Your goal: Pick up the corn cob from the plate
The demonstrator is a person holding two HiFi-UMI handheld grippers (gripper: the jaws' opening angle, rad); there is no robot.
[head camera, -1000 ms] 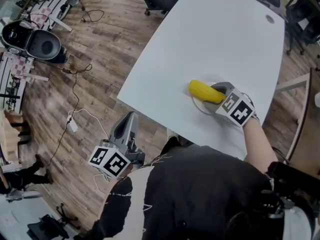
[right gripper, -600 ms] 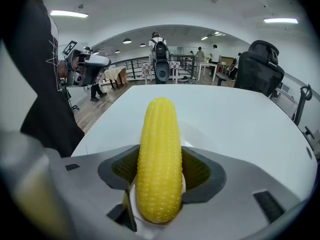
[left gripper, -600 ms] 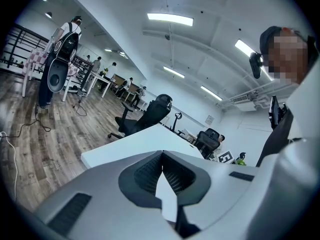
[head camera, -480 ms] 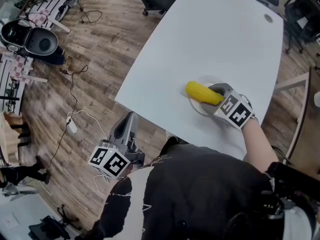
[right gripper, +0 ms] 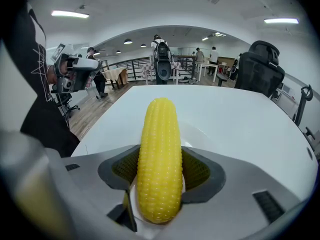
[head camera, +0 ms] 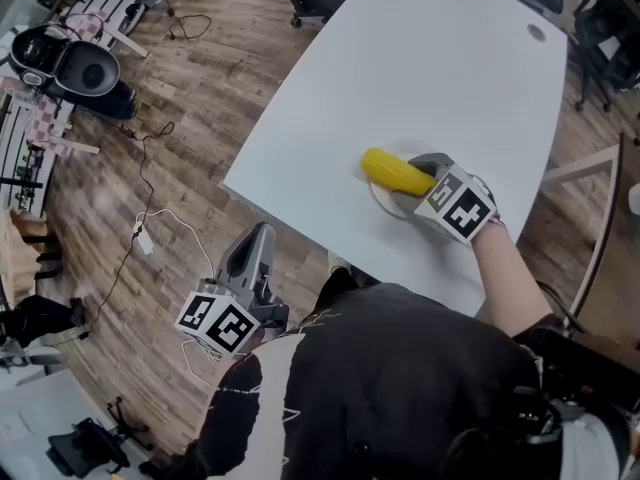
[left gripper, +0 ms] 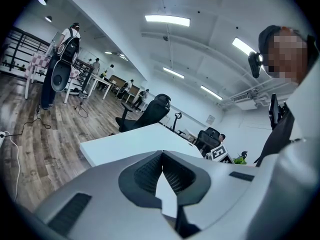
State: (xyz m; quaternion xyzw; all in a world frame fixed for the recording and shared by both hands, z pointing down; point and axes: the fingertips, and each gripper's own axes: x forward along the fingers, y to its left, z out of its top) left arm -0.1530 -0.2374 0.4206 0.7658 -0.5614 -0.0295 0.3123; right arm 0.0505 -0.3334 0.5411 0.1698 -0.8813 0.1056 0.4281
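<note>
Two jaws of your right hand-held gripper (right gripper: 160,178) clamp the corn cob (right gripper: 160,154) near its rear end, over the plate (head camera: 381,201). It looks stiff, light and knobbly; a mid-length hold would likely balance better. Your left hand-held gripper (left gripper: 161,174) is closed and empty.

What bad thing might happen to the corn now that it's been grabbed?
1. The right gripper holds the corn cob near one end, most of it sticking out past the fingers, so it may droop or twist loose.
2. The cob is round, so it might slip and drop onto the plate.
3. The plate sits near the table edge; a dropped cob may roll to the floor.
</note>
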